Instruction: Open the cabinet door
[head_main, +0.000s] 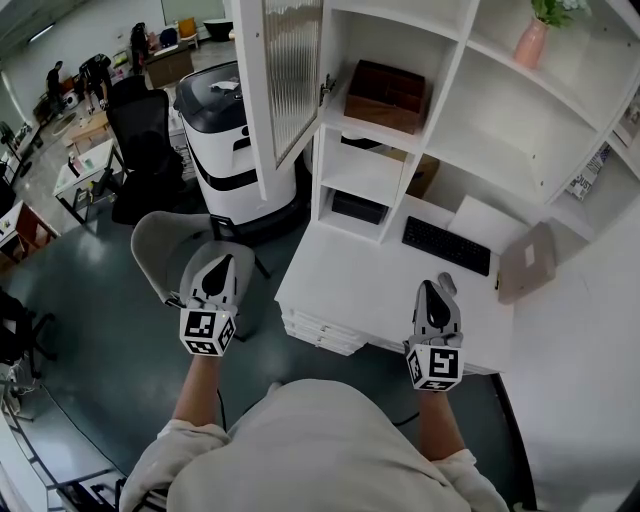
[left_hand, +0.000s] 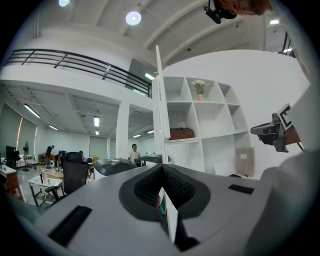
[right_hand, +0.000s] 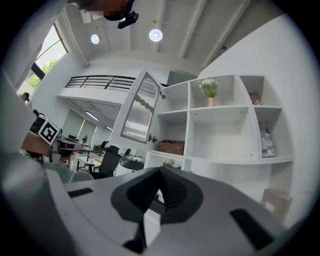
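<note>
seemingly the job is done: the door (head_main: 290, 80) already stands swung well out from the cabinet (head_main: 440, 110), at the upper middle of the head view, and the compartment behind it, with a brown box (head_main: 385, 95) on its shelf, lies open to sight. as i judge it, nothing is left beyond perhaps swinging it wider, and neither gripper is near enough to do that now.

the left gripper (head_main: 222, 265) sits at the lower left of the head view, over the floor and well apart from the door. its jaws are pressed together with nothing between them. the right gripper (head_main: 431, 288) sits at the lower right, over the front of the white counter (head_main: 350, 290); its jaws are likewise pressed together and empty. neither touches the door or the cabinet.

the door is a tall white frame round a ribbed glass panel (right_hand: 139, 107), which the right gripper view shows face-on at centre left, with a wavy pattern in the glass. in the left gripper view it is seen almost edge-on, a thin white upright at the centre. it hangs straight. a keyboard (head_main: 445, 245) lies on the counter at the right, under the open shelves.
</note>
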